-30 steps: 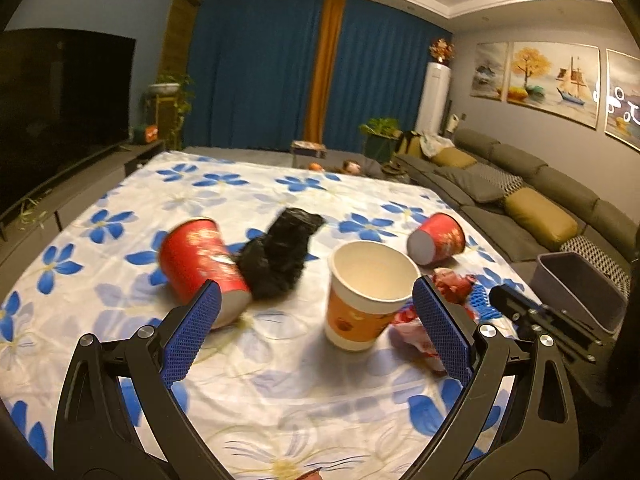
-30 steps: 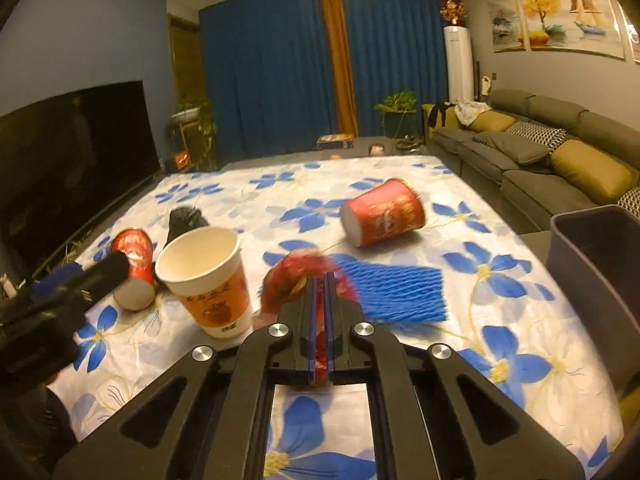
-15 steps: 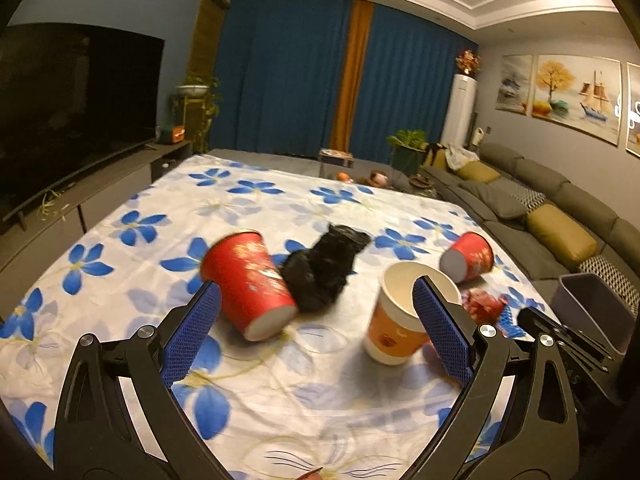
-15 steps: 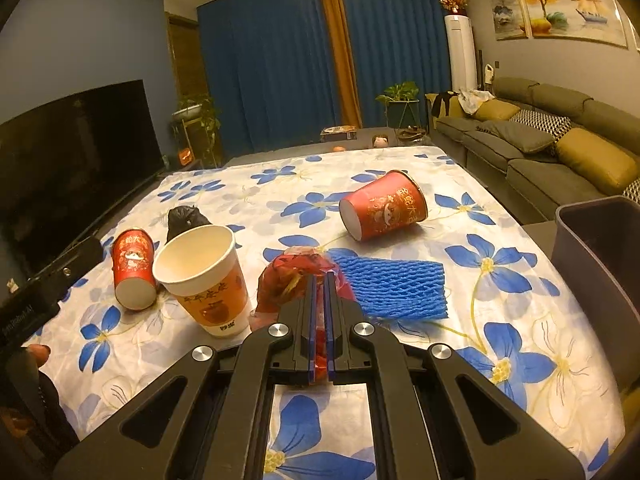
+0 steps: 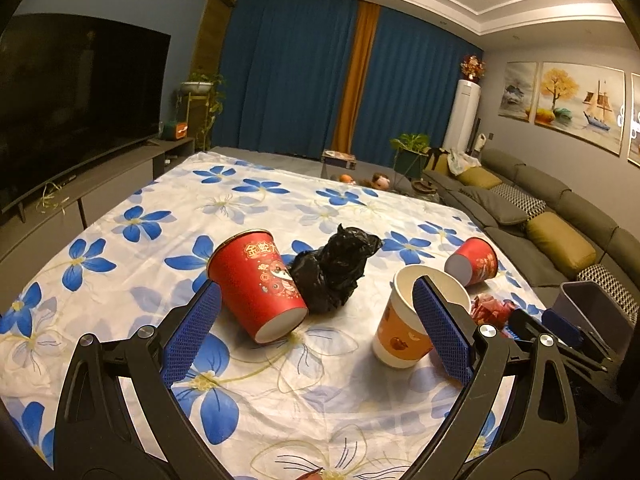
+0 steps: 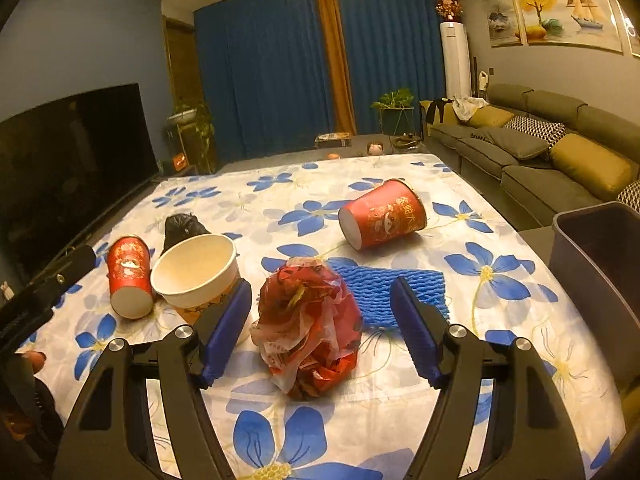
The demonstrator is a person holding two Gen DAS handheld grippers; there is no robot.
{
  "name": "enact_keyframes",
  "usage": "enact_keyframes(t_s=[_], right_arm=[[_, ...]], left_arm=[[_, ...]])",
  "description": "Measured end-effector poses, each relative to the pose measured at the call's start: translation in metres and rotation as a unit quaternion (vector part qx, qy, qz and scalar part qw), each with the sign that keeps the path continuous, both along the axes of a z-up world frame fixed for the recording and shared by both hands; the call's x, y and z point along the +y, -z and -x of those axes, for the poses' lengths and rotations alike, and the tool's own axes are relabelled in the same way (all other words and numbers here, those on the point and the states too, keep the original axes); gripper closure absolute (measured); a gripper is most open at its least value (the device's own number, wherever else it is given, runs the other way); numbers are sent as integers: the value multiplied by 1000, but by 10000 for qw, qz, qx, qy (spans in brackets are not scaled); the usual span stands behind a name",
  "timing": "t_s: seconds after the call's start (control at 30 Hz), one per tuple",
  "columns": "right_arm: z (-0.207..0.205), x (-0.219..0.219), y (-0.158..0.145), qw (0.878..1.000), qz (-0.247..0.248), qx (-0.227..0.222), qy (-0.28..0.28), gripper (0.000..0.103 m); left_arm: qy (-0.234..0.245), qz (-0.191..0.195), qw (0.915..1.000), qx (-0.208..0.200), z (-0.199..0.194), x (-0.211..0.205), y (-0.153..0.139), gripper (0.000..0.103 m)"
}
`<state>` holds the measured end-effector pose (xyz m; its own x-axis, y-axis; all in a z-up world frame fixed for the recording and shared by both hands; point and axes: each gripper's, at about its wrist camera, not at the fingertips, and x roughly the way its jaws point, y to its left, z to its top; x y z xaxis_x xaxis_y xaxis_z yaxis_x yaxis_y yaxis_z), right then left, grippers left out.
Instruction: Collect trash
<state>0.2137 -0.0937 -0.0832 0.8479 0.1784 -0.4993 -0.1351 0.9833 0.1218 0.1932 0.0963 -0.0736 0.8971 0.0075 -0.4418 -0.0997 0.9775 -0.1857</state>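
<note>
Right gripper jaws just opened, spread either side of crumpled red wrapper, untouched. Left gripper spread, empty. Wrapper best pinched mid-bulk before being carried to bin.

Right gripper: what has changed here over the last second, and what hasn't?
The right gripper was shut on the red wrapper; its jaws have just been opening, and the wrapper now sits between them, pads clear of it. The left gripper swung left, still open and empty. The cups, black bag and blue foam net stayed put.
</note>
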Motion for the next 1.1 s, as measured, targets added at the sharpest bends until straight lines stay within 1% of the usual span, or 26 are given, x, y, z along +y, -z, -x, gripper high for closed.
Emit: enact_keyframes(t_s=[0.1,0.23,0.27,0.3,0.33,0.4,0.5,0.6,0.8,0.87,1.0,1.1], right_arm=[[-8,6,5,9999,15,107,-59,34],[-19,12,12,9996,91,246,-94,46],[-20,12,14,9995,98,279,-100,53],[-23,13,15,9993,91,345,-119,56],[-24,12,16,9992,47,381,-133,57],[-25,11,16,9992,50,376,-140,62],[-25,12,16,9991,80,382,-190,73],[-20,8,14,9995,57,296,-137,77],[-5,-14,2,9998,-140,65,132,77],[0,-21,-2,9997,-167,-6,198,77],[11,-30,-7,9994,-205,-100,241,77],[17,-34,-10,9994,-207,-146,253,77]], left_arm=[[26,22,10000,23,-2,-1,2,8],[125,-68,9999,30,-5,-6,4,8],[157,-82,9998,30,-6,-8,5,8],[186,-91,9998,36,-7,-9,5,8],[205,-94,9997,48,-7,-11,6,8],[268,-95,9996,72,-9,-14,8,8],[423,-122,9990,119,-13,-22,10,8],[575,-116,9981,178,-17,-31,12,8],[837,-243,9955,374,-30,-55,19,8],[884,-317,9945,467,-38,-63,22,8],[962,-268,9929,643,-54,-73,28,8],[966,-314,9921,730,-62,-79,32,8]])
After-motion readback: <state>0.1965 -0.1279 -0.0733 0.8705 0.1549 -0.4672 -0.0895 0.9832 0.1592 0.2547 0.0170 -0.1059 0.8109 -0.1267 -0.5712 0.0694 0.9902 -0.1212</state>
